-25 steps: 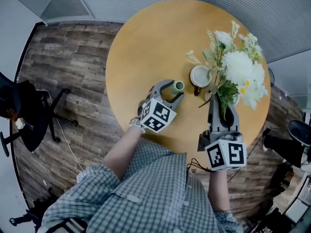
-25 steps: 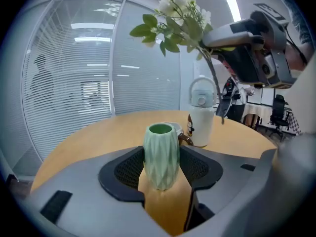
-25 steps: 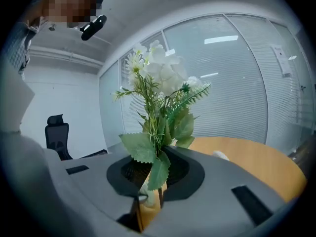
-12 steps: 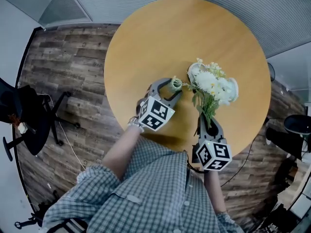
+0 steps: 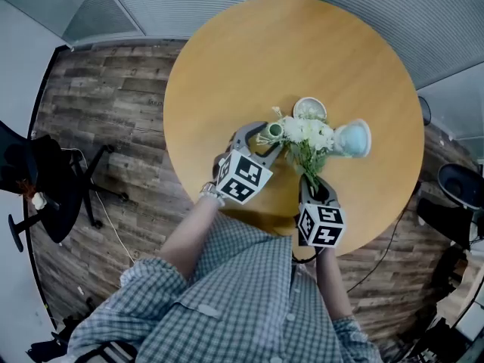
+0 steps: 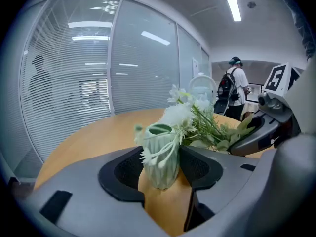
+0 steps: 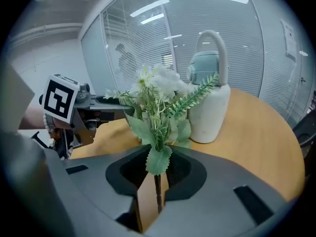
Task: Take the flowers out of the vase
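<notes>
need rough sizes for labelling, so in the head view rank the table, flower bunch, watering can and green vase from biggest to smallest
1. round table
2. flower bunch
3. watering can, though the bunch may sit nearer the camera, so the order of those two is unsure
4. green vase

**Free room:** in the head view, the upper half and left side of the counter [image 5: 249, 59] are bare wood, and nothing stands in the way there.

**Obstacles:** the vase [image 5: 275, 131], a white round container [image 5: 309, 109] and a watering can [image 5: 352, 138] cluster right of centre, with only narrow gaps between them. The flowers [image 5: 306, 136] overhang the gap between the vase and the watering can.

**Jaw gaps:** both are filled. The left tool [image 5: 268, 138] clamps the vase, and the right tool [image 5: 314, 181] clamps the flowers by their stems.

**Lower counter edge:** both tools and the person's arms occupy it.
</notes>
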Motion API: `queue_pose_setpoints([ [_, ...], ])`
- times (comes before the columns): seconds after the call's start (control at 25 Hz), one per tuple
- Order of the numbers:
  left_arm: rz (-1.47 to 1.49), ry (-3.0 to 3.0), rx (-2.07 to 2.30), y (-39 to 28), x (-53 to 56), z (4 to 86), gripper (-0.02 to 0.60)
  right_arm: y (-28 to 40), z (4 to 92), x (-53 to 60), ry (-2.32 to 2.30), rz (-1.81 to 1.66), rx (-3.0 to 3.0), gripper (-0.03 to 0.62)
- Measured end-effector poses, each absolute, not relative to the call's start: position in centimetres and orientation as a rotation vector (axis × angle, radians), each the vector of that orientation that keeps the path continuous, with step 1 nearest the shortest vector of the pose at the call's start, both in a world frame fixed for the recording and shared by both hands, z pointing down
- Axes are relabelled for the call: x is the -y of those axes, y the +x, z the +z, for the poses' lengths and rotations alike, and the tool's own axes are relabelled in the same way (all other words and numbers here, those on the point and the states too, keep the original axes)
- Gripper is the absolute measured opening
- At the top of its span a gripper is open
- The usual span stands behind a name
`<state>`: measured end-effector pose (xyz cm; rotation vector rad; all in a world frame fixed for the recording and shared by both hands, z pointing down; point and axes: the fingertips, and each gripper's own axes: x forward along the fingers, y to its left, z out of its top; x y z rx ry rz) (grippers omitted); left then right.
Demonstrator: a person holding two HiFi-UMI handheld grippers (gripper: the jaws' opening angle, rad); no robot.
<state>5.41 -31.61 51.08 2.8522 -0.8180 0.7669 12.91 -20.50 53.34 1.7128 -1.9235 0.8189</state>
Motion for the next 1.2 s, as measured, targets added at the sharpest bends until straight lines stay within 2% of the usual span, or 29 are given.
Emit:
queue_pose_setpoints([
  [0.12, 0.771, 2.835, 0.839, 5.6, 31.6, 51.0, 0.236, 12.7, 53.7, 20.5, 1.654, 0.783, 1.92, 0.053],
  [0.28, 0.772, 2.802, 0.848, 5.6, 31.3, 51.0, 0.238, 12.3, 53.7, 20.6, 1.612, 0.768, 1.948, 0.137],
  [0.4, 0.763, 2.786, 0.835, 5.3, 31.0, 51.0, 0.245, 12.3, 53.6, 20.6, 1.62, 0.777, 1.964, 0.167],
  [0.96, 0.702, 2.759, 0.931, 2.9, 27.2, 48.5, 0.247, 14.5, 50.7, 17.7, 1.692, 0.79, 2.034, 0.184],
  [1.2, 0.531, 2.756, 1.043, 2.8, 26.4, 43.2, 0.179, 15.1, 45.2, 17.4, 1.812, 0.682, 2.154, 0.183],
])
